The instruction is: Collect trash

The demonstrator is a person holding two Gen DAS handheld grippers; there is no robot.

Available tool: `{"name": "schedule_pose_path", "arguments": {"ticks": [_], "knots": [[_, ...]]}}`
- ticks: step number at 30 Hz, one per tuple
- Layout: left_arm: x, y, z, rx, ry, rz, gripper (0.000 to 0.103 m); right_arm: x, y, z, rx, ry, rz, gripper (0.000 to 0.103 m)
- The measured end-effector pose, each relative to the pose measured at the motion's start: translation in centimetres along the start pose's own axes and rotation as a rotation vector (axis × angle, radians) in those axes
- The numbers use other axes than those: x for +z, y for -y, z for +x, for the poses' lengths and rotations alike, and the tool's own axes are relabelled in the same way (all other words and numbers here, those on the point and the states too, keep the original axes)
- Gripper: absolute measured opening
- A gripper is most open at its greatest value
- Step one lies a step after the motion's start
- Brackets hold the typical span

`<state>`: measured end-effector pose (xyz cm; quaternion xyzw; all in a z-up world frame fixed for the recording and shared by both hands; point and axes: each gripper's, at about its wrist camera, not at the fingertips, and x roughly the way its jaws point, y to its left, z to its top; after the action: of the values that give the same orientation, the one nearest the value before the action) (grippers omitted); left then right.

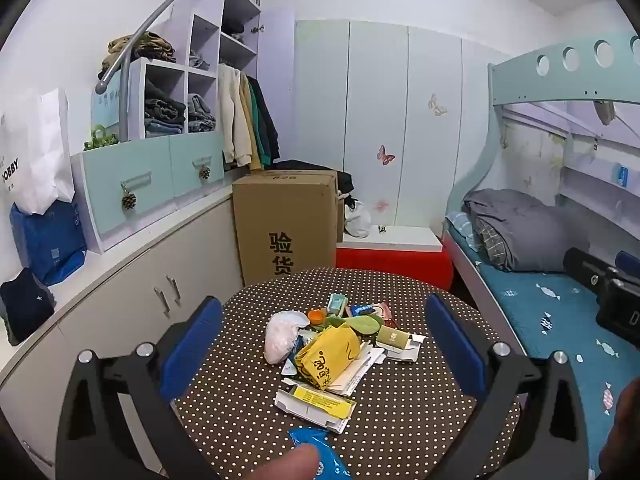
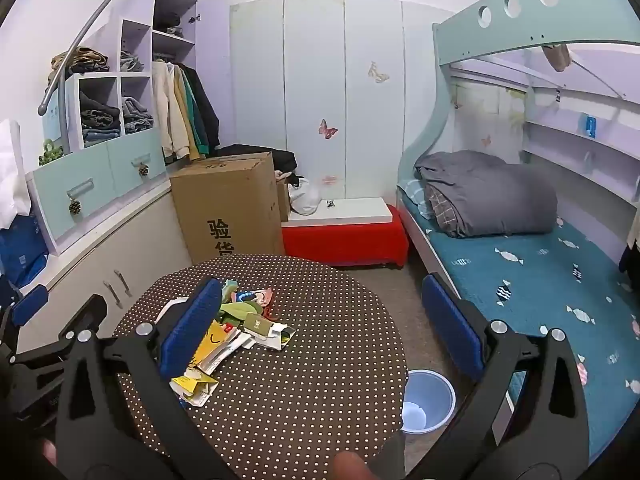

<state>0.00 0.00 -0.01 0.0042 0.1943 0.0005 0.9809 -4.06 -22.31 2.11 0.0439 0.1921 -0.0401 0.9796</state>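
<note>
Take the trash pile as your mark. Your left tongs stand wide, blue pads on either side of the pile, nothing between them but trash. Nearer you than the pile, a flattened yellow carton and a blue packet lie in the approach. To the pile's right the dotted counter is bare, and your right tongs hang open over it. Past that edge the bin stands on the floor, open-topped, just beside the bed. Behind the pile a cardboard box blocks the far side.

Left tongs with black arms, blue pads, silver screws; right tongs alike
</note>
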Motion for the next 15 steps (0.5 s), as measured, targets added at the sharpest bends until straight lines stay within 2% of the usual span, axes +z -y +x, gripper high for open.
{"name": "schedule_pose_path", "arguments": {"ticks": [8,15], "knots": [[0.4,-0.5,0.6,-0.013,-0.018,-0.042,0.099,0.0,-0.6,0.2,0.002,-0.005,-0.003,0.098],[0.7,-0.4,0.5,-0.011,-0.012,-0.034,0.099,-0.2,-0.6,0.4,0.002,0.001,-0.018,0.098]]}}
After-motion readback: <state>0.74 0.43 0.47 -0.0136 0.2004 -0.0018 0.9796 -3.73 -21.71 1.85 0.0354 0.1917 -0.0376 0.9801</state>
